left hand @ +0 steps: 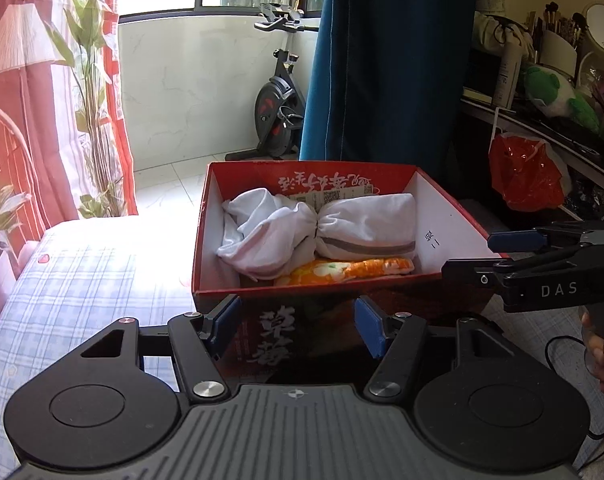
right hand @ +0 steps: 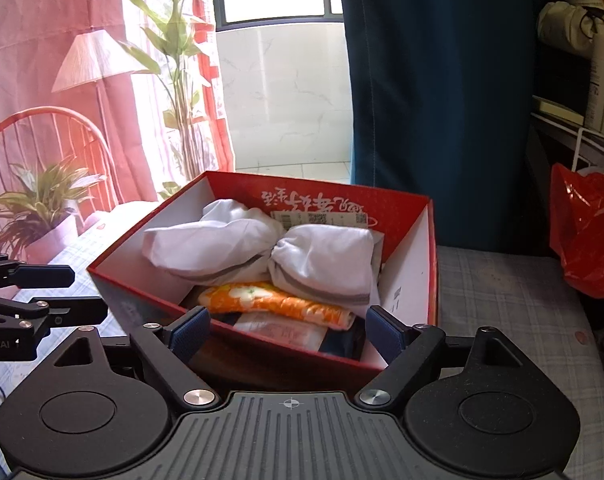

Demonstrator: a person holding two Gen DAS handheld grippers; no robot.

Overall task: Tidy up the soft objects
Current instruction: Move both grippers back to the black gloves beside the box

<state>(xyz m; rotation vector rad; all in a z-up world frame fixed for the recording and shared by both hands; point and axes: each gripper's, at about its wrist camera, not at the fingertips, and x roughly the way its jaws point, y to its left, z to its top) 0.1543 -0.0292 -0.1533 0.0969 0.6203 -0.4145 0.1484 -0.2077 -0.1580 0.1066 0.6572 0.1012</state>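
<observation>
A red cardboard box (left hand: 209, 232) (right hand: 432, 264) stands open on the bed. Inside lie a white bundled garment (left hand: 322, 228) (right hand: 261, 244) and an orange flowered cloth (left hand: 350, 270) (right hand: 277, 302). In the right wrist view a pale printed cloth (right hand: 285, 330) lies under the orange one. My left gripper (left hand: 295, 330) is open and empty, just in front of the box's near wall. My right gripper (right hand: 287, 334) is open and empty at the box's near rim; it also shows in the left wrist view (left hand: 478, 256) by the box's right corner. The left gripper shows at the left edge of the right wrist view (right hand: 81, 292).
The bed has a blue checked sheet (left hand: 81, 280) (right hand: 502, 300). A red plastic bag (left hand: 526, 172) (right hand: 590, 236) hangs at the right by a cluttered shelf (left hand: 542, 120). A blue curtain (left hand: 382, 60), an exercise bike (left hand: 277, 116), potted plants (right hand: 41, 208) and a red chair (right hand: 41, 140) stand beyond.
</observation>
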